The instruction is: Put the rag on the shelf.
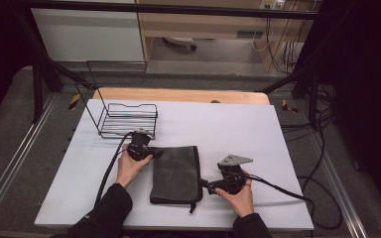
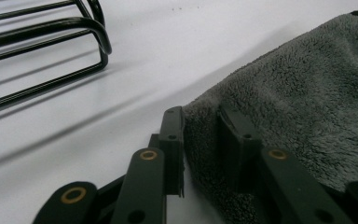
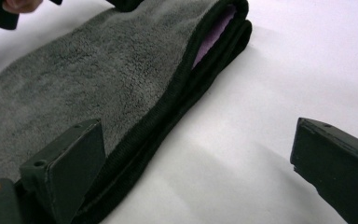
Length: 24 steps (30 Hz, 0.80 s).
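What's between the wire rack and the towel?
Bare white table, apart from the left gripper at the towel's near corner. The left gripper view shows empty surface between the rack and the towel edge.

The folded towel (image 1: 175, 173) lies near the front of the table (image 1: 238, 129); the wire rack (image 1: 128, 119) stands behind it, far left.

The table (image 1: 258, 129) is viewed from above and behind the person, looking forward and down. The left gripper view is set low, just above the grey towel (image 2: 298, 93), facing the wire rack (image 2: 42, 42). The right gripper view is set equally close at the towel's edge. The towel is shared by all views.
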Each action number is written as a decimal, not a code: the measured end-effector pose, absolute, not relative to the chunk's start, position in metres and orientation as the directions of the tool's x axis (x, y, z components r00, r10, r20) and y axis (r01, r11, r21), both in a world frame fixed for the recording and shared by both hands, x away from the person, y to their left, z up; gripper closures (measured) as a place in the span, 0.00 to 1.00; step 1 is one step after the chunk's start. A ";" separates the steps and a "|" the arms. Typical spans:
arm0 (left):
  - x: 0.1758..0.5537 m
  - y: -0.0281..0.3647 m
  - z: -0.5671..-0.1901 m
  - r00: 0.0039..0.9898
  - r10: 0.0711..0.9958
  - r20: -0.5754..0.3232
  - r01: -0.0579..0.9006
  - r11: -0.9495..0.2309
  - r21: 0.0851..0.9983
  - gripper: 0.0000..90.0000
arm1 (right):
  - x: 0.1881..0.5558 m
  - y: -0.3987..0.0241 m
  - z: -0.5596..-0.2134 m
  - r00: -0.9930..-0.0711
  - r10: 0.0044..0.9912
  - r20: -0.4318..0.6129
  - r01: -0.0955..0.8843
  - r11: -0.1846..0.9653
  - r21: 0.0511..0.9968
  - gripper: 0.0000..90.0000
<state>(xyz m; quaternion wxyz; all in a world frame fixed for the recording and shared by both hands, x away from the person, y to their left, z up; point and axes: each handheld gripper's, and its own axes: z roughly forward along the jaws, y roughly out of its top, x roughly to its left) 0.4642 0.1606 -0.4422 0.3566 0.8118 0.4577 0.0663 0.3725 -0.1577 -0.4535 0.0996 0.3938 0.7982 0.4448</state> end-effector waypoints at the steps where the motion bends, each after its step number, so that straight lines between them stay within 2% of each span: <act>1: 0.464 0.160 -0.442 0.573 0.790 -0.218 0.694 -0.327 0.641 0.82 | 0.373 -0.157 -0.453 -0.667 0.718 0.198 0.544 0.288 0.788 0.04; 7: 0.462 0.158 -0.443 0.580 0.790 -0.200 0.683 -0.338 0.647 0.86 | 0.379 -0.155 -0.449 -0.654 0.728 0.207 0.544 0.262 0.797 0.04; 14: 0.462 0.160 -0.444 0.580 0.786 -0.215 0.687 -0.329 0.648 0.86 | 0.390 -0.142 -0.440 -0.657 0.730 0.189 0.532 0.272 0.802 0.02; 19: 0.462 0.159 -0.445 0.585 0.785 -0.205 0.678 -0.334 0.654 0.86 | 0.407 -0.131 -0.435 -0.649 0.737 0.190 0.528 0.256 0.810 0.01; 24: 0.461 0.158 -0.445 0.588 0.785 -0.195 0.672 -0.340 0.658 0.86 | 0.426 -0.120 -0.432 -0.627 0.756 0.189 0.545 0.252 0.800 0.04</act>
